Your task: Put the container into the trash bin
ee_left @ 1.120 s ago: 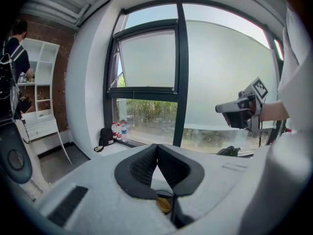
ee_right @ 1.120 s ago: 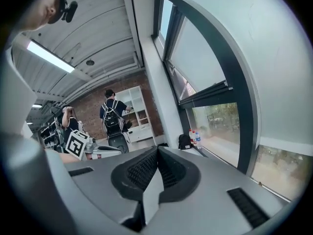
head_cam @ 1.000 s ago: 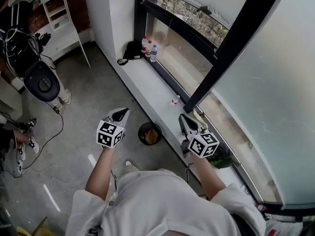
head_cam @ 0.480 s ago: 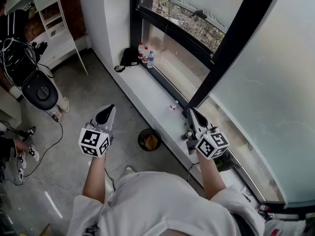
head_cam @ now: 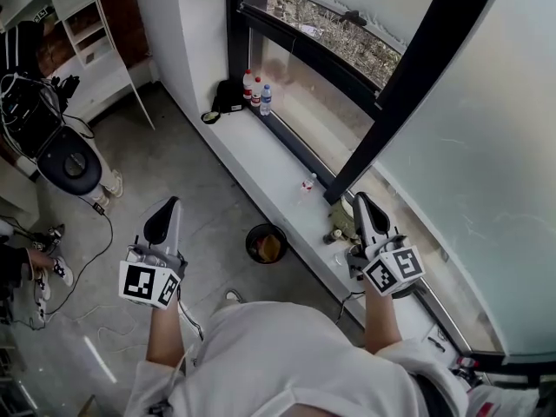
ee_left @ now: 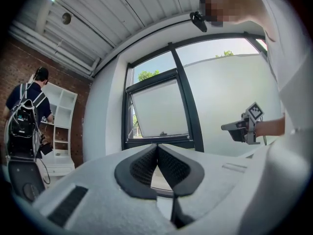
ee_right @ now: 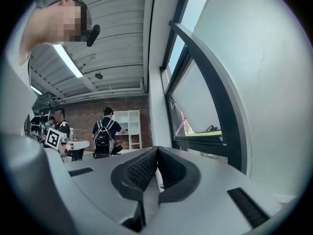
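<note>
Left claw (head_cam: 165, 214): closed, pads meeting, nothing in it. You're holding it level over the floor (head_cam: 187, 176), at 9 o'clock from the bin (head_cam: 248, 236). That reads as parked, not working.

The bin stands on the floor just beside the sill (head_cam: 261, 159), open top up, so a drop from above would land. The tan thing inside is my guess for the container (head_cam: 268, 248); if so, it's already in. It lies toward the bin's 4 o'clock side. It's too small to call its long axis or which way it points.

A small bottle (head_cam: 308, 182) on the sill, at 1 o'clock from the bin, could be the target instead. It looks upright, axis vertical.

Right claw (head_cam: 365, 207): also closed and empty, level over the sill at 3 o'clock from the bin, near small clutter (head_cam: 334, 233) I can't identify.
</note>
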Demonstrator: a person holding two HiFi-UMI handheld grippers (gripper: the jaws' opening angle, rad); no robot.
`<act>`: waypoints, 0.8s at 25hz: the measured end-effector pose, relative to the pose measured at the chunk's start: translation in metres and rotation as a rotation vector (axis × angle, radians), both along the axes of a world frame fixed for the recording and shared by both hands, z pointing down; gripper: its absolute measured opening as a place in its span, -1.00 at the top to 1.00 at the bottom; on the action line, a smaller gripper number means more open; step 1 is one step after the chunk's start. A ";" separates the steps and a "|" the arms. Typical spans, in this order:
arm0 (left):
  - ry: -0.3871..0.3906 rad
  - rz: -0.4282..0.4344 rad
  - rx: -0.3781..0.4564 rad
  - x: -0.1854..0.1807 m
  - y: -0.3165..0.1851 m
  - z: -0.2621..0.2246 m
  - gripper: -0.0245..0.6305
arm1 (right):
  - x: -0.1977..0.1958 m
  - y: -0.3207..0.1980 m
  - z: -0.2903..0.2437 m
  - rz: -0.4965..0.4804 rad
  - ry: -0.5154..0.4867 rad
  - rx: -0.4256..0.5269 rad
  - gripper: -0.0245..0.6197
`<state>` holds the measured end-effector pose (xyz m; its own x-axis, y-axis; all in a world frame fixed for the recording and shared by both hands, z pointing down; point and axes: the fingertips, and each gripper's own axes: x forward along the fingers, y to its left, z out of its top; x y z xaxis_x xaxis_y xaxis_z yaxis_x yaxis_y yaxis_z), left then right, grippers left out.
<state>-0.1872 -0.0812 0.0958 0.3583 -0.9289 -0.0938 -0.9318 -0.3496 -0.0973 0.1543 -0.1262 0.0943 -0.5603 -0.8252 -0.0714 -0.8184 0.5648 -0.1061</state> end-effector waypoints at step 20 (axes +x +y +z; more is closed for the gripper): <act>0.097 -0.075 0.096 -0.009 0.050 -0.020 0.87 | 0.033 0.026 0.014 0.127 0.061 -0.024 0.92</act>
